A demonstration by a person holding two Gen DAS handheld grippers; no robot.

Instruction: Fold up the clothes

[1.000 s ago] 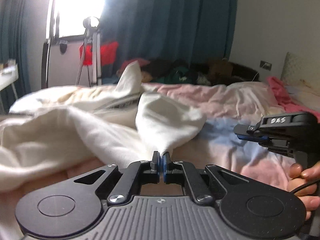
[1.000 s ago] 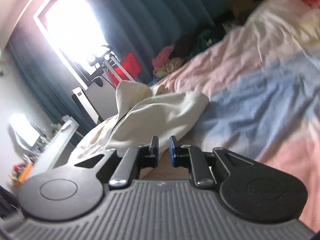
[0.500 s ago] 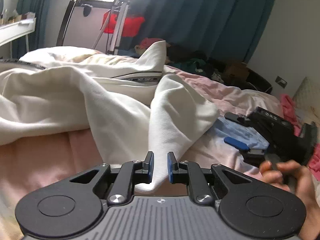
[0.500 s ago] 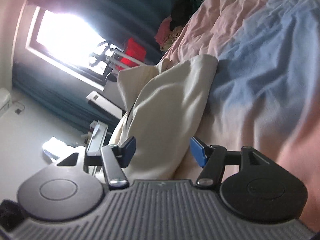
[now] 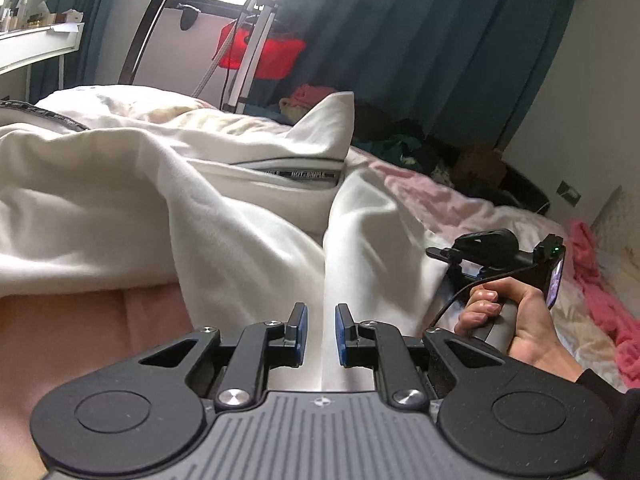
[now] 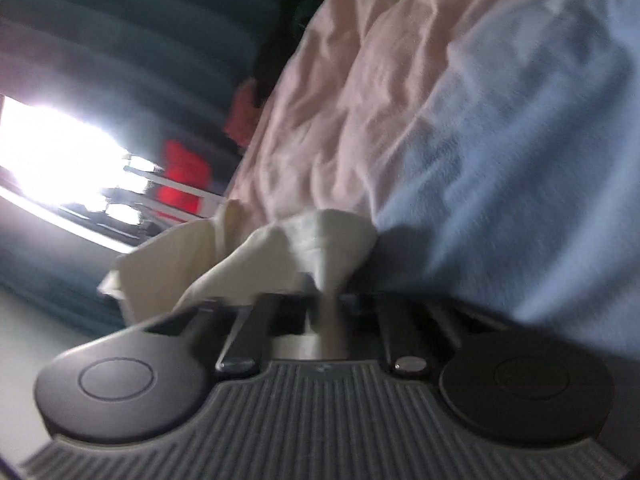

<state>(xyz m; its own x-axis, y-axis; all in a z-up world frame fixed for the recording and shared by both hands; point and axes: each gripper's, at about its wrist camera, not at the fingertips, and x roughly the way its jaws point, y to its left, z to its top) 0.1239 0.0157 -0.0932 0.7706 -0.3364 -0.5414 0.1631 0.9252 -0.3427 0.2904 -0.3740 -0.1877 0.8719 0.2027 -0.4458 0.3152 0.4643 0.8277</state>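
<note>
Since a second ago the right gripper (image 6: pixel 326 304) has swung down onto the white garment (image 5: pixel 240 216), sprung wide and clamped on a bunched corner of it, while the left gripper (image 5: pixel 320 330) has let go: its blue pads (image 5: pixel 301 330) stand slightly apart, a fold of cloth lying loosely between them. That garment sprawls rumpled across the pink and blue bedspread (image 5: pixel 452 200), nearer the left edge of the bed. Judging by this, the pinch is handed over so the right hand (image 5: pixel 516 320) can draw the corner across for a fold.
</note>
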